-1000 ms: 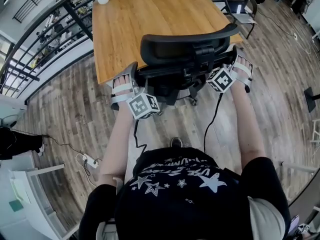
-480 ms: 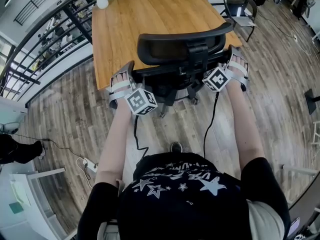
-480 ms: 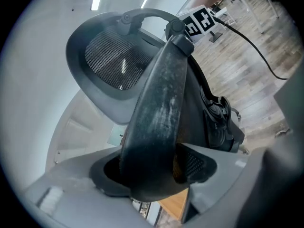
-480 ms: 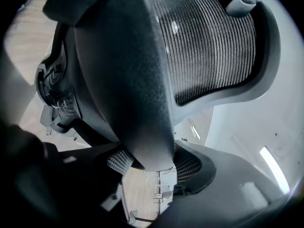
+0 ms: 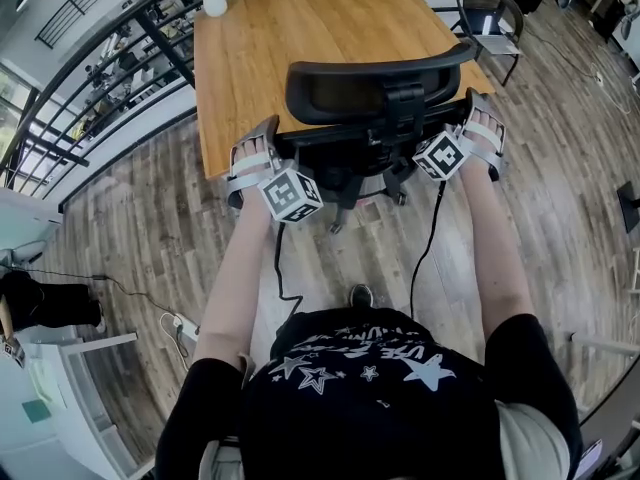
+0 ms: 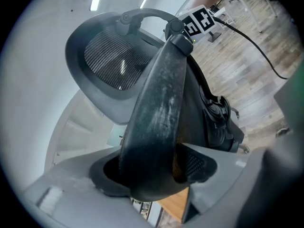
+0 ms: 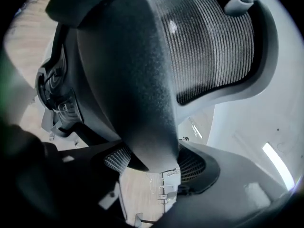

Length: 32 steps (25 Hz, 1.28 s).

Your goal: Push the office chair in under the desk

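Note:
The black office chair (image 5: 372,93) stands at the near edge of the wooden desk (image 5: 300,28), its mesh headrest overlapping the desktop. My left gripper (image 5: 260,140) is shut on the left rim of the backrest; the dark rim (image 6: 156,108) fills the space between its pads. My right gripper (image 5: 478,108) holds the right rim (image 7: 137,89). Its jaws are opening, with the rim still between them and touching both pads. The seat and wheeled base are mostly hidden under the backrest.
A white vase (image 5: 213,3) stands on the desk's far left corner. A second dark chair (image 5: 490,13) is at the desk's far right. A black railing (image 5: 110,63) runs along the left. A cable and power strip (image 5: 180,323) lie on the wood floor.
The chair and both grippers have moved forward toward the desk. The headrest now lies further over the desktop.

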Each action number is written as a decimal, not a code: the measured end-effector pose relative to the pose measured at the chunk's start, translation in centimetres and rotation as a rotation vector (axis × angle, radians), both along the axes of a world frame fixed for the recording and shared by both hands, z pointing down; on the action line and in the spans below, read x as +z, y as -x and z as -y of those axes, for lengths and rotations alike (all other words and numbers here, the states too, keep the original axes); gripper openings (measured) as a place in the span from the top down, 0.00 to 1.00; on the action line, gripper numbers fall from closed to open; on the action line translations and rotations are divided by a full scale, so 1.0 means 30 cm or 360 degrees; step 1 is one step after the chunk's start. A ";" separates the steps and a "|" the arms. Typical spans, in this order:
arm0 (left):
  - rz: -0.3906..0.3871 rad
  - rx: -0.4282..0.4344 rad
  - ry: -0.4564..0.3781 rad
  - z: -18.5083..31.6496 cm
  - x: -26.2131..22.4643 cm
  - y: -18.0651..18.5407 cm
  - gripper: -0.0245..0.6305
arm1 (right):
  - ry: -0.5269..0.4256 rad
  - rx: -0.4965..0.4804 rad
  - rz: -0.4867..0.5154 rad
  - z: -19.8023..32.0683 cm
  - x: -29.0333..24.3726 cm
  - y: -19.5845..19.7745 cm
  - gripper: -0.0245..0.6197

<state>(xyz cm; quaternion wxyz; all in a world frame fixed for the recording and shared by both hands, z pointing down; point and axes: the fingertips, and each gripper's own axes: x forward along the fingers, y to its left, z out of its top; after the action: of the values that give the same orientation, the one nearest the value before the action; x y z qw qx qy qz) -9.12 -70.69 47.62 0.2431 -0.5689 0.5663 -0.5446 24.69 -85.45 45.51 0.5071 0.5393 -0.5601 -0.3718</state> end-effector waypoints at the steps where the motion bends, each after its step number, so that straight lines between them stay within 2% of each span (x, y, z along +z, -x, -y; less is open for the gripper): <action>1: 0.0001 -0.0004 0.0003 0.003 0.002 0.006 0.50 | -0.0001 -0.0009 0.0040 0.000 -0.004 0.008 0.51; 3: 0.0006 -0.0008 0.0012 0.004 0.009 0.014 0.49 | 0.0004 -0.0025 0.0088 -0.007 -0.002 0.017 0.51; 6: 0.0009 0.0007 0.0023 0.002 0.024 0.016 0.46 | -0.0002 -0.0054 0.0080 -0.021 0.005 0.016 0.50; 13: -0.0006 0.0067 0.0033 -0.006 0.025 0.014 0.46 | 0.0045 -0.0095 0.0113 -0.042 0.008 0.017 0.48; 16: -0.0032 0.0076 0.0037 -0.034 0.021 0.029 0.44 | 0.0060 -0.0111 0.0218 -0.079 -0.002 0.008 0.50; 20: -0.0096 0.0087 -0.0003 -0.083 -0.002 0.052 0.44 | 0.0035 -0.0075 0.0272 -0.151 -0.013 -0.032 0.54; 23: -0.0166 0.0094 -0.0045 -0.127 -0.027 0.086 0.44 | 0.0023 -0.0056 0.0326 -0.226 -0.027 -0.030 0.55; 28: -0.0362 0.0136 -0.0116 -0.224 -0.076 0.088 0.44 | 0.0001 -0.0041 0.0458 -0.346 -0.076 0.006 0.59; 32: -0.0505 0.0202 -0.0131 -0.309 -0.102 0.085 0.44 | -0.0010 -0.0049 0.0543 -0.448 -0.111 0.083 0.60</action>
<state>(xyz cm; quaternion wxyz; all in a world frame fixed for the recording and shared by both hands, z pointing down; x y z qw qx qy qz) -11.67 -61.41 44.58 0.2078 -0.6718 0.5823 -0.4079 22.21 -72.02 42.17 0.3973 0.5875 -0.6451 -0.2844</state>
